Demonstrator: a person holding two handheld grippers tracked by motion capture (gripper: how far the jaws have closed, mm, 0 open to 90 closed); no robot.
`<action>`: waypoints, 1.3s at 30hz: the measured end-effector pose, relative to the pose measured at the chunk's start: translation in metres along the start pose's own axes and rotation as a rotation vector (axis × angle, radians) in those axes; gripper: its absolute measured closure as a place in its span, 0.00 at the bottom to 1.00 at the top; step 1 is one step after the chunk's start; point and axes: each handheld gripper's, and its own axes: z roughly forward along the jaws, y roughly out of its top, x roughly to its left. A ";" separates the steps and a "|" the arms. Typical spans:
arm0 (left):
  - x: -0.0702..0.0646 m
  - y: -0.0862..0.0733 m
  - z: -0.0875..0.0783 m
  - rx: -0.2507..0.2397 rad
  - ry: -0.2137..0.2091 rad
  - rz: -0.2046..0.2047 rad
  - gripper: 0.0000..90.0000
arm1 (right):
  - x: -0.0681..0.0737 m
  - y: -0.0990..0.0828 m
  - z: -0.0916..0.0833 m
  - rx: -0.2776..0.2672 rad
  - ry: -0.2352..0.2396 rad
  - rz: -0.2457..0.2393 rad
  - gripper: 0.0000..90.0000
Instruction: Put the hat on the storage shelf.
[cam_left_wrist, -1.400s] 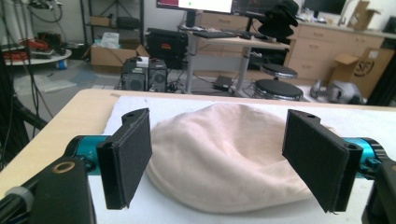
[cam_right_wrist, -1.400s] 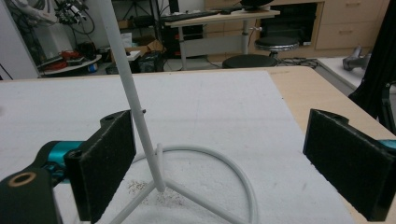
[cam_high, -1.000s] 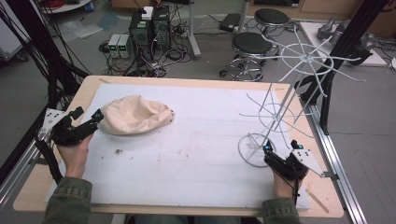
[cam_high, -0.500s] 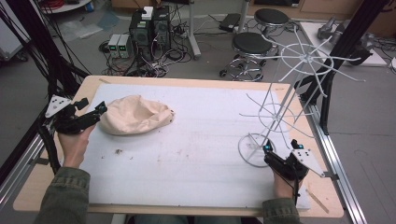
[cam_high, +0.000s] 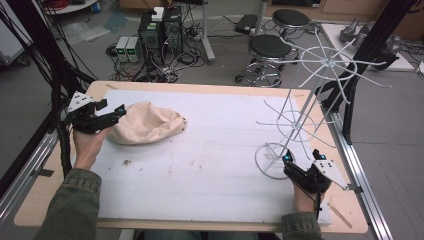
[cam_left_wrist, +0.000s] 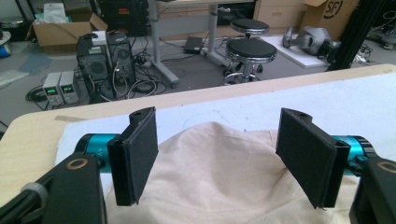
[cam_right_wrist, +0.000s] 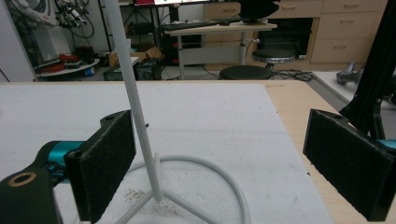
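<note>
- The right gripper (cam_high: 289, 162) is at about 4 o'clock on the worktop (cam_high: 215, 150), near the front edge, held by the person's right hand (cam_high: 306, 192).
- Its fingers (cam_right_wrist: 105, 158) are released and stand wide apart; they grasp nothing.
- In the right gripper view the white pole of the wire rack (cam_right_wrist: 140, 121) rises just beside the left finger, and I cannot tell if they touch. The round base ring of the rack lies on the white sheet between the two fingers.
- The wire rack (cam_high: 295, 117) stands at about 3 o'clock on the worktop and leans toward the far right, with thin white arms that spread out at two levels.
- The left gripper (cam_high: 119, 111) is at about 9 o'clock, held by the left hand (cam_high: 90, 142), and points to the right at the cloth bag (cam_high: 147, 124).
- Its fingers (cam_left_wrist: 135, 156) are released, though they have just been closing a little. In the left gripper view the beige cloth bag (cam_left_wrist: 219, 172) lies between and below them, and the pads do not press on it.
- The cloth bag lies crumpled on the white sheet at about 10 o'clock, well apart from the wire rack.
- Beyond the worktop, at 12 o'clock, two black stools (cam_high: 270, 47) and some computer boxes (cam_high: 160, 30) stand on the floor.
</note>
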 end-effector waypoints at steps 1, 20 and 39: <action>0.000 0.001 0.002 -0.003 0.001 0.002 0.33 | 0.000 0.000 0.000 0.002 -0.001 0.000 0.09; 0.024 0.004 0.045 0.086 -0.005 0.019 0.33 | -0.002 0.000 -0.002 -0.001 -0.003 0.005 0.09; 0.038 -0.016 0.098 0.354 0.022 0.121 0.35 | -0.002 0.000 -0.003 -0.001 0.006 -0.003 0.09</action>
